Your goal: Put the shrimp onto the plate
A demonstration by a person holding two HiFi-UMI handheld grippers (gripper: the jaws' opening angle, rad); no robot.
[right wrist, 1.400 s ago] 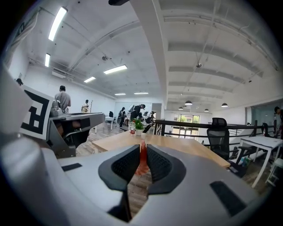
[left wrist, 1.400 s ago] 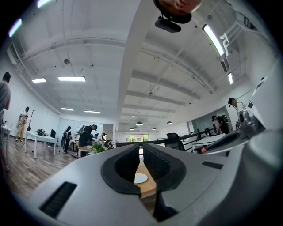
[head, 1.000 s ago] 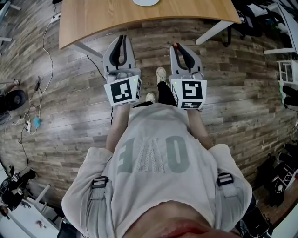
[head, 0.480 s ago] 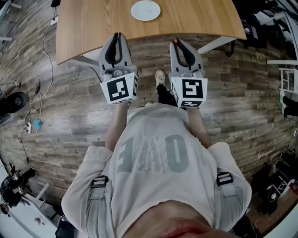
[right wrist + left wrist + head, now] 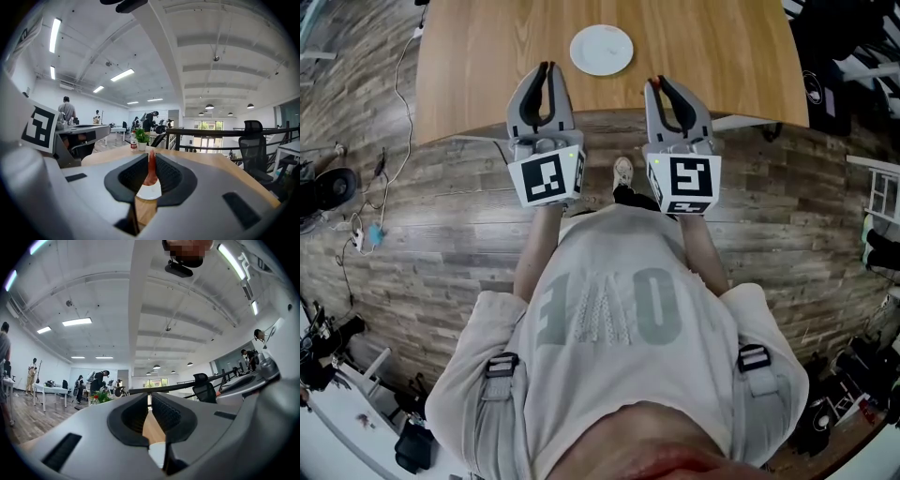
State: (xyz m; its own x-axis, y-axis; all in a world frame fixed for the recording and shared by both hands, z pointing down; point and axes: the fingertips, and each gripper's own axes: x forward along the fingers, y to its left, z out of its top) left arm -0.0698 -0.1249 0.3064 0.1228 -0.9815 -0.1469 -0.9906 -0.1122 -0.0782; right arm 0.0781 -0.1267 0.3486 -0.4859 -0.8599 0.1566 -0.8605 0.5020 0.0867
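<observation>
A white plate (image 5: 601, 50) lies on the wooden table (image 5: 487, 56), just beyond and between my two grippers. My right gripper (image 5: 655, 85) hovers at the table's near edge, shut on a small red-orange shrimp (image 5: 151, 169) that stands upright between its pads. The shrimp's red tip (image 5: 652, 83) shows at the jaw ends in the head view. Through the right gripper (image 5: 151, 164) jaws I see the plate (image 5: 149, 191) below. My left gripper (image 5: 546, 67) is level with it, left of the plate, its jaws together with nothing in them. The left gripper (image 5: 150, 400) view shows table wood and a sliver of plate (image 5: 157, 453).
A small potted plant (image 5: 141, 138) and a bottle (image 5: 134, 142) stand at the table's far side. An office chair (image 5: 253, 143) stands beyond the table at right. Cables and a power strip (image 5: 358, 246) lie on the wood floor at left. The person's shoe (image 5: 622, 172) is under the table edge.
The table and plate have slid down into the head view as the person stepped forward. Both grippers now reach the table's near edge. The grip on the shrimp is unchanged.
</observation>
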